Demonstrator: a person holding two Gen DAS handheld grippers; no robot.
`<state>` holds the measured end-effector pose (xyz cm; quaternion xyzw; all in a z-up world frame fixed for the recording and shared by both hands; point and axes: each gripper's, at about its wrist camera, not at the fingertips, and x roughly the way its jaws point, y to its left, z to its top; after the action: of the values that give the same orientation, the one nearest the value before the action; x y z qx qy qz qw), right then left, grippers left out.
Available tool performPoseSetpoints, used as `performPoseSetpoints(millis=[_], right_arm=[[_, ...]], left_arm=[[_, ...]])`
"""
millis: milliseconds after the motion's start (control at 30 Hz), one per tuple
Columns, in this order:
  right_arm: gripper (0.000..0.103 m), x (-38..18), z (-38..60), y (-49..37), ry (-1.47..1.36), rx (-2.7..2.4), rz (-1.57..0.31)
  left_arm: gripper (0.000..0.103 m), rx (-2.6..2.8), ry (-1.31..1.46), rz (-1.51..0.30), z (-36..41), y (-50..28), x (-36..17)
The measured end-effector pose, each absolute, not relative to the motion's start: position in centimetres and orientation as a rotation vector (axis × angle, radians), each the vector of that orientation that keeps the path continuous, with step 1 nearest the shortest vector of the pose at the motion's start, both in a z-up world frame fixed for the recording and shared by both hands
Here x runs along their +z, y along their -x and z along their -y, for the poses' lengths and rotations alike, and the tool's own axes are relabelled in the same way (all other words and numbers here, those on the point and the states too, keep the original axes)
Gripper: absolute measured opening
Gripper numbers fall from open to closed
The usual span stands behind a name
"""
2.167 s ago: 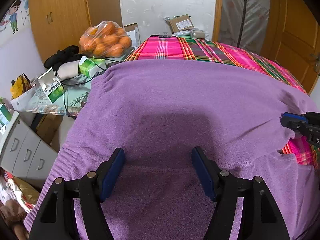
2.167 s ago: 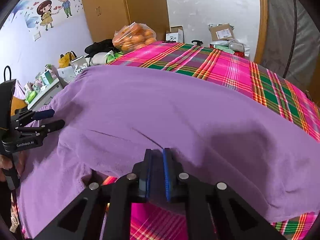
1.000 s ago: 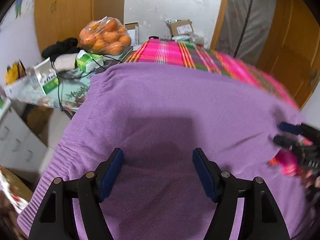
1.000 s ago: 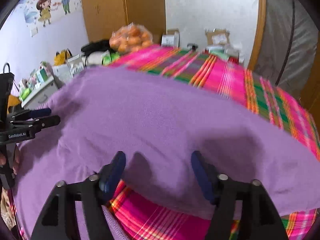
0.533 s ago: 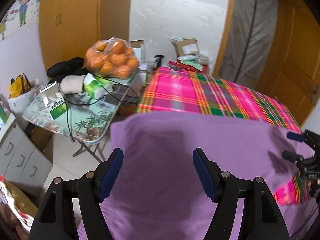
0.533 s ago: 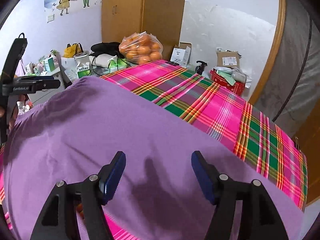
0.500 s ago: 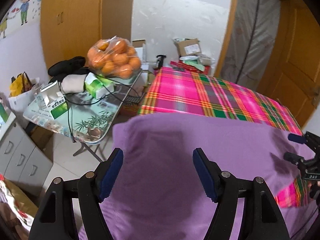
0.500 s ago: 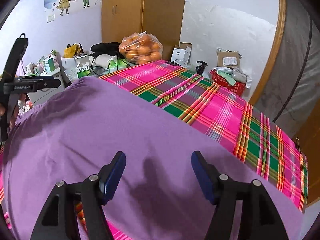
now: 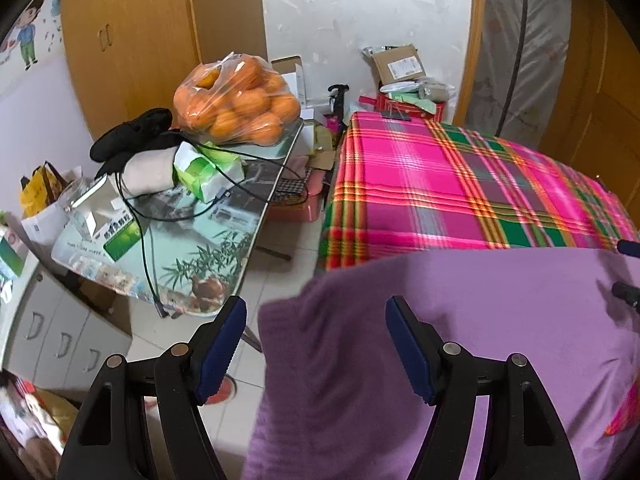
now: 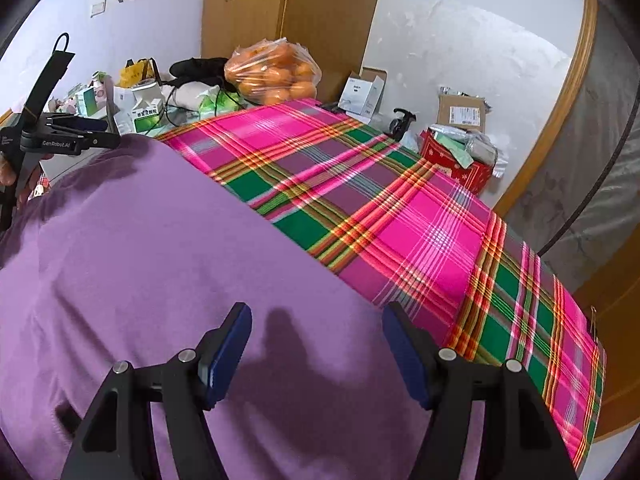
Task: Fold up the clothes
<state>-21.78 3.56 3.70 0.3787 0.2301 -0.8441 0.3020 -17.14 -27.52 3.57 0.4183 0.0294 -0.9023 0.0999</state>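
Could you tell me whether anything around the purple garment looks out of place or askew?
The purple garment lies off-centre: its left edge hangs past the side of the plaid bed cover, over the floor. The bag of oranges sits at the cluttered side table's far end. Nothing looks spilled or damaged.

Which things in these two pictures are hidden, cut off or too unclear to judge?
- Purple garment: its near part is cut off by the bottom edge in both wrist views, so its type and folds stay unknown.
- Right gripper: in the left wrist view only its fingertips show at the right edge.
- Plaid cloth: the garment covers its near part.
- Green carton: its print is too small to read.
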Motion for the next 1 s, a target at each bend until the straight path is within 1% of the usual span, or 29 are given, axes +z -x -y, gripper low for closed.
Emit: performPoseSetpoints(millis=[233,400,467,500,533,567,600,633,667,700,733,800,867,1000], right_arm=[[0.068,2.0,-4.4,25.2,-1.089,-2.216,-0.558],[0.068,1.3,-4.9,26.4,-1.122,-2.183,-0.474],[0.062,1.2,-5.0,26.8,-1.141,-2.164,-0.441],[0.052,1.2,-5.0,26.8,-1.146,-2.162,-0.431],[0.038,1.3,-5.0,26.7,-1.151,-2.162,-0.423],[0.031,1.3,-4.8,26.6,-1.15,-2.161,-0.427],[0.016,1.4,-4.6,26.5,-1.143,-2.15,-0.439],[0.01,1.4,-4.4,26.3,-1.14,-2.15,-0.456],[0.01,1.5,-4.2,26.1,-1.137,-2.15,-0.472],[0.006,1.5,-3.9,25.9,-1.134,-2.151,-0.489],[0.005,1.5,-3.8,25.8,-1.134,-2.154,-0.497],[0.004,1.7,-3.8,25.7,-1.131,-2.166,-0.504],[0.003,2.0,-3.9,25.5,-1.118,-2.179,-0.499],[0.003,3.7,-4.2,24.4,-1.064,-2.202,-0.496]], left_arm=[[0.074,-2.659,-1.332,-0.054,28.2,19.2,1.8],[0.074,-2.658,-1.34,-0.039,28.5,19.9,1.2],[0.074,-2.658,-1.344,-0.026,28.5,20.2,1.3],[0.072,-2.661,-1.345,-0.019,28.4,20.2,1.3],[0.067,-2.666,-1.346,-0.012,28.3,20.3,1.3],[0.065,-2.674,-1.347,-0.005,28.1,20.4,1.4],[0.058,-2.684,-1.349,0.0,28.0,20.4,1.4],[0.048,-2.697,-1.353,0.006,27.7,20.4,1.4],[0.041,-2.711,-1.357,0.013,27.5,20.4,1.4],[0.028,-2.722,-1.359,0.032,27.0,20.4,1.5],[0.018,-2.724,-1.357,0.064,26.4,20.4,1.5],[0.008,-2.714,-1.352,0.125,25.6,20.4,1.5],[0.006,-2.707,-1.345,0.149,25.3,20.4,1.5],[0.005,-2.721,-1.313,0.111,25.6,19.8,2.2]])
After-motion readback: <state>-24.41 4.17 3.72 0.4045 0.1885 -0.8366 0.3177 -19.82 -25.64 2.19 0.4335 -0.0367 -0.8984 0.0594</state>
